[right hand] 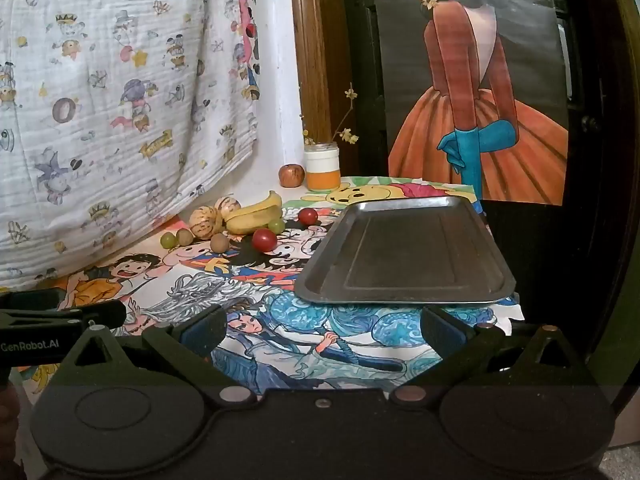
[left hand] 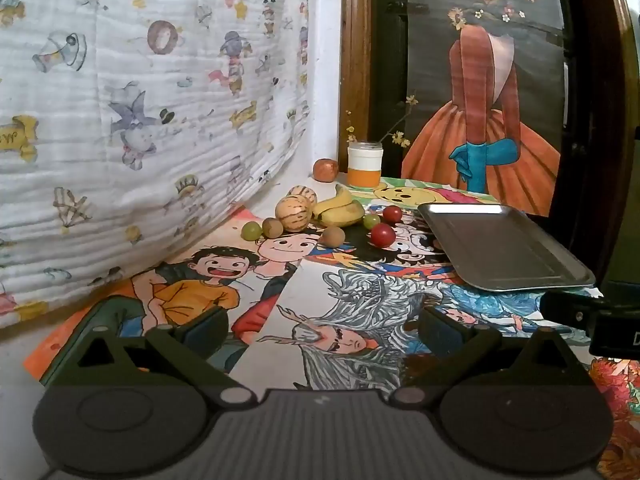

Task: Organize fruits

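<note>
- The left gripper hovered with fingers spread wide, holding nothing.
- The right gripper likewise gaped wide, gripping nothing.
- Bananas, striped melons, cherry tomatoes and grapes clustered near the table's far left corner.
- The metal tray lay along the right edge, bare.

On the cartoon-printed tablecloth lay 1 metal tray, 2 bananas, 2 striped pale melons, 2 red cherry tomatoes, 2 green grapes, 2 small brown kiwis, 1 reddish apple and 1 orange-and-white jar with flower twigs. 2 grippers showed.
</note>
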